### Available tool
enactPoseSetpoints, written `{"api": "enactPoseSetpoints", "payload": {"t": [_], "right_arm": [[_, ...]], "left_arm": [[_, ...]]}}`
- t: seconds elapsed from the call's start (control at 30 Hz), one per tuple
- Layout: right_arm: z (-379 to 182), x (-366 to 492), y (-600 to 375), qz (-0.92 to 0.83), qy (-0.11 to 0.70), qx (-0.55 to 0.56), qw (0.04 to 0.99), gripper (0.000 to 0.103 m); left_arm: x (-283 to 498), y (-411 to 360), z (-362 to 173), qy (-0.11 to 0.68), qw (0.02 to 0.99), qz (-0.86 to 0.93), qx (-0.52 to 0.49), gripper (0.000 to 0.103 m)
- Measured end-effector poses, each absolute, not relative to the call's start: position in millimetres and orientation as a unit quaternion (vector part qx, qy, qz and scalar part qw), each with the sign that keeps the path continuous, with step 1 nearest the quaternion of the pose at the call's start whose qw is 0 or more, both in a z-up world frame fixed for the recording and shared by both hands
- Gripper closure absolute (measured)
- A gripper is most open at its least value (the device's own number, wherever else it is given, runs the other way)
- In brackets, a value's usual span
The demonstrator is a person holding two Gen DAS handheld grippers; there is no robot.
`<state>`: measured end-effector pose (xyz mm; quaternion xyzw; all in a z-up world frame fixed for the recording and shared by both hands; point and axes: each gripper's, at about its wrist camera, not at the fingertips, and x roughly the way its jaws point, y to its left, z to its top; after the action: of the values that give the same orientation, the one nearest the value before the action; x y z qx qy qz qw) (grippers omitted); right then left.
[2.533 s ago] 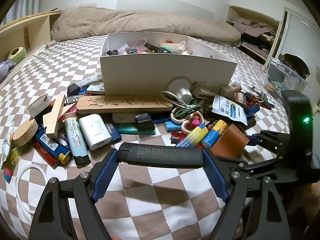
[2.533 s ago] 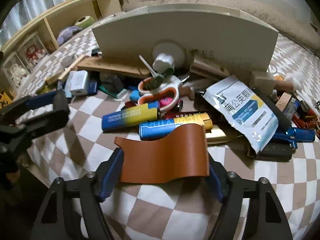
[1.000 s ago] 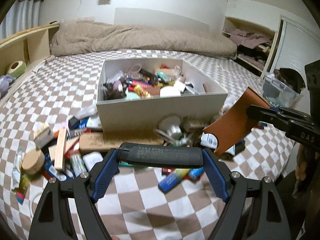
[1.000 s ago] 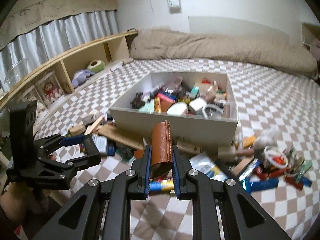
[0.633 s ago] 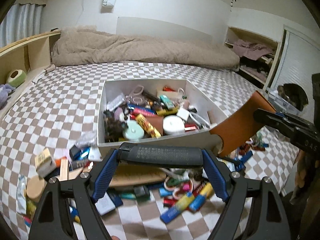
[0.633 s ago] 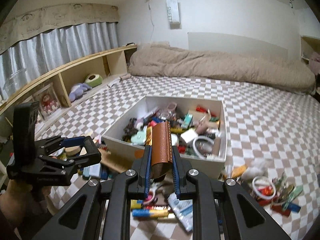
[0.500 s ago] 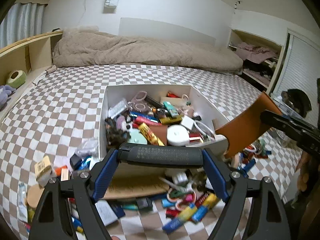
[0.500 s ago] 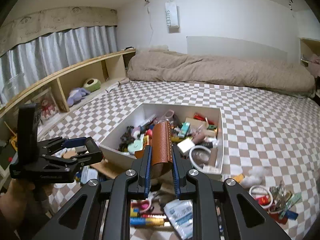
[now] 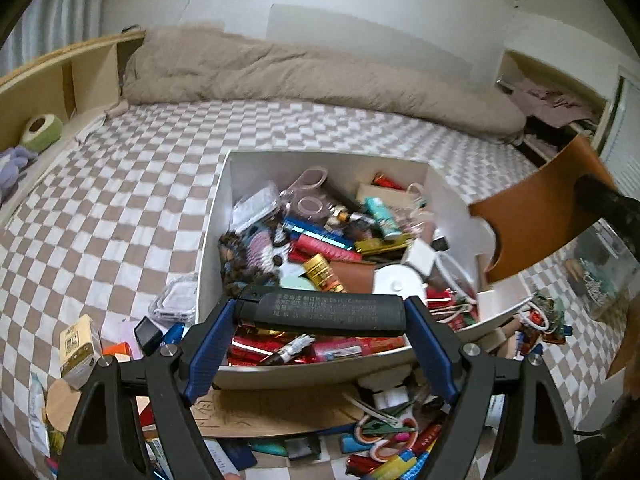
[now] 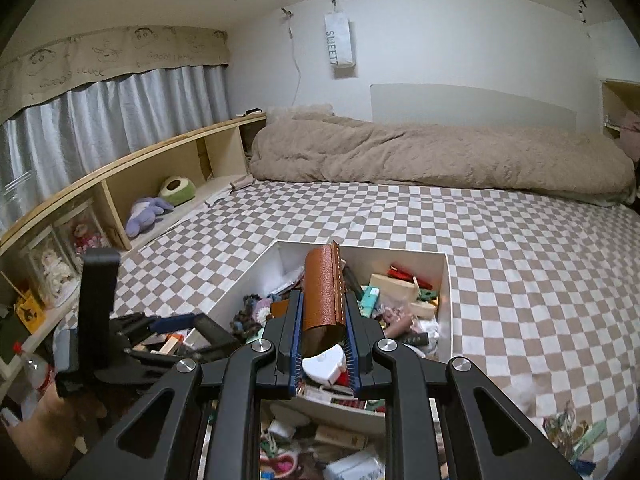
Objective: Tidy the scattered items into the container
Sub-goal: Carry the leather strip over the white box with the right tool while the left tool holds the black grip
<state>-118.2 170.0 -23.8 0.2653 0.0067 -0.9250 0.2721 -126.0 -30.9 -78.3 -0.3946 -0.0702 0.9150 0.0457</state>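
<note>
Item: black cylinder (image 9: pixel 326 313), clamped across my left fingers (image 9: pixel 320 336), lower centre of frame, over white container (image 9: pixel 218 216). Item: brown leather piece (image 10: pixel 323 290), pinched in right fingers (image 10: pixel 323 344), above container. Step: carrying to drop. Next: release both inside its walls.

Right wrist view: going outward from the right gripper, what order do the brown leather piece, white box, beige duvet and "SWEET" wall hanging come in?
1. Leather piece, clamped in the right gripper.
2. White box, just beyond, below.
3. Duvet, across the bed.
4. Wall hanging, high on the back wall.
</note>
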Motion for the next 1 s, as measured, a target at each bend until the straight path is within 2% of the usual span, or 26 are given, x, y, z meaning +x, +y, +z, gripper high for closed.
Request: {"api": "enactPoseSetpoints", "payload": {"t": [0.43, 0.5, 1.0], "right_arm": [[-33, -156, 154, -0.915, 0.001, 0.296, 0.275, 0.083], [-35, -161, 151, -0.913, 0.0, 0.302, 0.276, 0.083], [-43, -200, 121, -0.897, -0.006, 0.341, 0.281, 0.083]], "left_arm": [[-141, -43, -96, -0.089, 0.023, 0.892, -0.442, 0.019], [-142, -44, -98, -0.092, 0.021, 0.891, -0.444, 0.011], [-123, -46, -91, -0.089, 0.047, 0.896, -0.432, 0.009]]}}
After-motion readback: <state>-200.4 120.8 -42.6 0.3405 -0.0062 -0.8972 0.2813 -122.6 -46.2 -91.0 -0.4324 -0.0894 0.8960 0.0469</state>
